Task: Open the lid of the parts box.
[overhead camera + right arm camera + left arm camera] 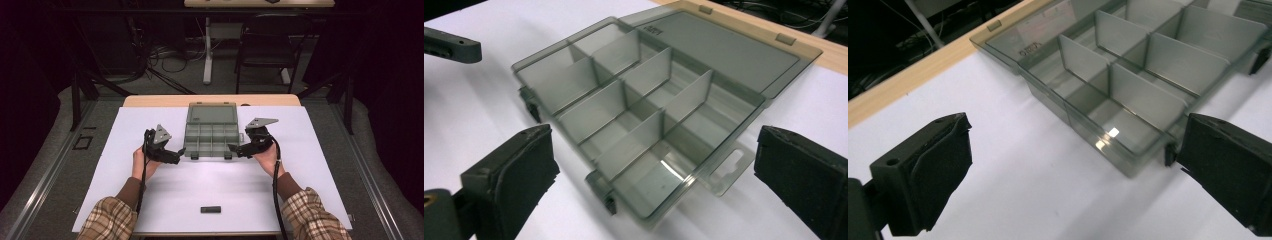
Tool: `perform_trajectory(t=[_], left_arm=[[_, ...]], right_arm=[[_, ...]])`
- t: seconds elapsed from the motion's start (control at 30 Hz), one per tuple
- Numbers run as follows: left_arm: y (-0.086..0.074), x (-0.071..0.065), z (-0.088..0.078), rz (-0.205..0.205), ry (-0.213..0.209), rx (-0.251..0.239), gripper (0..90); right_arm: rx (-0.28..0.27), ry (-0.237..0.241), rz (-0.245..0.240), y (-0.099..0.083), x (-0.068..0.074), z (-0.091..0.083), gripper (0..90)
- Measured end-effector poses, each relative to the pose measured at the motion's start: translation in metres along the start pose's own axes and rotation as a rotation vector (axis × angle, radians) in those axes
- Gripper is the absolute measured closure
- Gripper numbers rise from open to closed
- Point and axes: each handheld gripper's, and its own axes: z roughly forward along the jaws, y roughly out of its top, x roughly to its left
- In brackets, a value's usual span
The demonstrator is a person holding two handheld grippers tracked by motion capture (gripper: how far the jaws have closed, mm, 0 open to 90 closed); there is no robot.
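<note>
A smoky grey plastic compartment box (211,135) lies on the white sheet with its lid (212,113) folded back flat toward the far edge. Its divided compartments (1128,65) look empty. My left gripper (179,151) rests just off the box's near left corner, jaws wide open and nothing between them (1075,135). My right gripper (234,148) sits by the near right corner, also open and holding nothing (654,140). From the right gripper view the box (624,100) and its hang tab (729,167) lie just ahead of the jaws.
A small black bar-shaped object (210,209) lies near the front edge of the white sheet (210,180). The wooden table edge (210,100) runs behind the box. A dark chair (270,45) and cables stand on the floor beyond.
</note>
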Motion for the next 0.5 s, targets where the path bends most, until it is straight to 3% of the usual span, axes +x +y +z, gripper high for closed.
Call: perform_trajectory(t=[0.17, 0.37, 0.5], left_arm=[[-0.01, -0.005, -0.008, -0.012, -0.012, 0.004, 0.0], [-0.015, -0.014, -0.016, 0.013, -0.013, 0.007, 0.0], [-0.017, -0.021, -0.02, 0.033, -0.026, 0.015, 0.0]], right_arm=[[0.021, 0.014, -0.026, -0.006, 0.01, -0.004, 0.0], [0.036, 0.042, -0.037, -0.016, 0.022, -0.008, 0.0], [0.029, 0.052, -0.073, -0.019, 0.03, -0.016, 0.0]])
